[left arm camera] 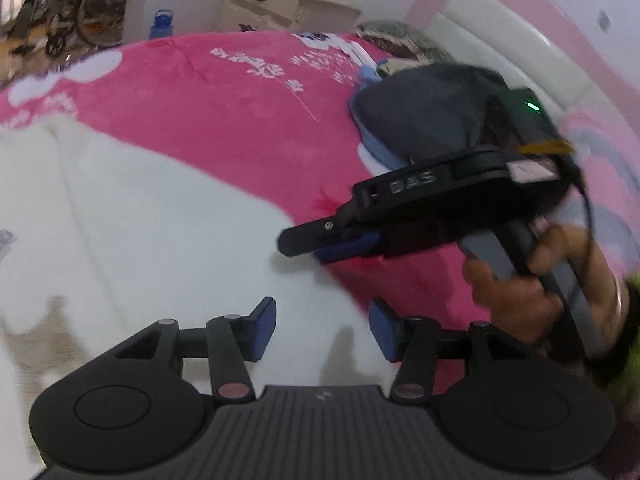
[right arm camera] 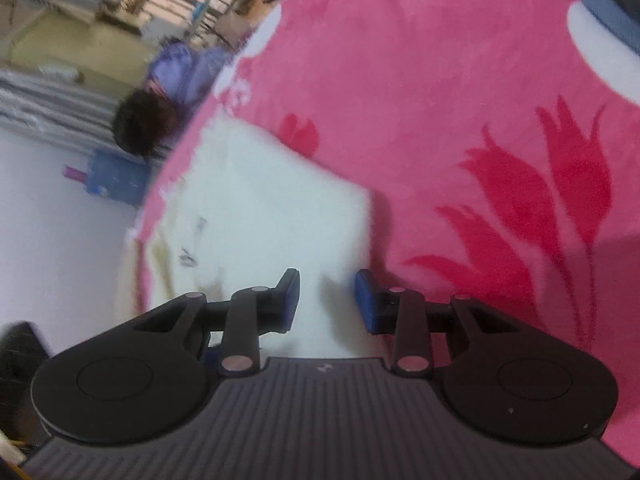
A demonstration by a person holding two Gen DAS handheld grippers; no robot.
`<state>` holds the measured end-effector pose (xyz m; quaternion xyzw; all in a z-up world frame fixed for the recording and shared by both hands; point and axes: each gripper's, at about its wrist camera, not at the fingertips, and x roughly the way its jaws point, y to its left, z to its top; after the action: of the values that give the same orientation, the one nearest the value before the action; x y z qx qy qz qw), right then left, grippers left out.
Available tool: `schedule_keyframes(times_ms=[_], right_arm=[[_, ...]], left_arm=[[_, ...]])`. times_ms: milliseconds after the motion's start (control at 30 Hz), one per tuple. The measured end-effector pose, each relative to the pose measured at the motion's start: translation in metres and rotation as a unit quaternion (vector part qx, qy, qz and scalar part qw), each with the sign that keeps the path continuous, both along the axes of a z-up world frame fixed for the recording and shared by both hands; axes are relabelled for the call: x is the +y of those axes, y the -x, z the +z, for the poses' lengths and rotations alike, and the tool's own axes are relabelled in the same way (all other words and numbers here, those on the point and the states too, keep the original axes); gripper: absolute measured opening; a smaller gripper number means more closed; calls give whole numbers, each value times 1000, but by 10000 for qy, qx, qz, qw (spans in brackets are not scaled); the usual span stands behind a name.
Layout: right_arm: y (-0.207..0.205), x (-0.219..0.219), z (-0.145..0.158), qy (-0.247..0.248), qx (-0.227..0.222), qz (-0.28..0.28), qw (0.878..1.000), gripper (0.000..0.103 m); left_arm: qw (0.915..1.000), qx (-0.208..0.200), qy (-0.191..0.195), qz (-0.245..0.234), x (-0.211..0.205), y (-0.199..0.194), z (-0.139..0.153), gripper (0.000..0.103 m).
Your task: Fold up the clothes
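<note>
A white garment [left arm camera: 132, 216] lies spread on a bed covered by a pink blanket [left arm camera: 248, 112] with white and red flower prints. In the left wrist view the cloth fills the near left part of the bed, with soft creases running across it and its edge curving against the pink.

The left claw [left arm camera: 322, 330] hangs over the near edge of the white garment with its blue-padded fingers [left arm camera: 266, 328] set apart and nothing between them. The right claw [left arm camera: 304, 242], seen from the side in that same view, reaches in from the right, gripped by a hand [left arm camera: 536, 280] around its handle; its tip sits right at the border where white cloth meets pink blanket (whether it touches the fabric cannot be told through the blur).

The right wrist view shows the right claw [right arm camera: 326, 300] with its fingers parted and empty, poised over a corner of the white garment [right arm camera: 260, 216], whose edge casts a shadow onto the blanket [right arm camera: 420, 80] beside large red tulip prints.

Farther up the bed lies a pile of dark and blue clothing [left arm camera: 424, 112], well apart from the white piece. Behind the bed stand a cream nightstand [left arm camera: 276, 4] and a blue bottle [left arm camera: 161, 24] on the floor.
</note>
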<state>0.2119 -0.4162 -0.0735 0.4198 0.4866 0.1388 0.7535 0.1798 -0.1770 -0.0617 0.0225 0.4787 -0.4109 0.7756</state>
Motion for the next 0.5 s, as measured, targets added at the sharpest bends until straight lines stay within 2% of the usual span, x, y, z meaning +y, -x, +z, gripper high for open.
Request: schedule_keyframes(times_ms=[133,200,300,400,500], right_arm=[[2,-5,3,-493,-99,-26,9987,31],[4,-3,4,-675,-159,50,9976,31],[2,0,4,-1201,-285,214,9921,31],[1,2,8,-1152,-358,279,9923,31],[3,-11,15,-861,-459,-86,9952,31]], left_arm=[[9995,142,-226,156,-16,-4,-27,52],[9995,95,-277,149,-19,-3,-32,53],[9995,-9,-270,143,-25,-3,-33,52],[9990,81,-320,291,-26,-6,-38,48],[9985,134,-349,406,-26,-6,-37,47]])
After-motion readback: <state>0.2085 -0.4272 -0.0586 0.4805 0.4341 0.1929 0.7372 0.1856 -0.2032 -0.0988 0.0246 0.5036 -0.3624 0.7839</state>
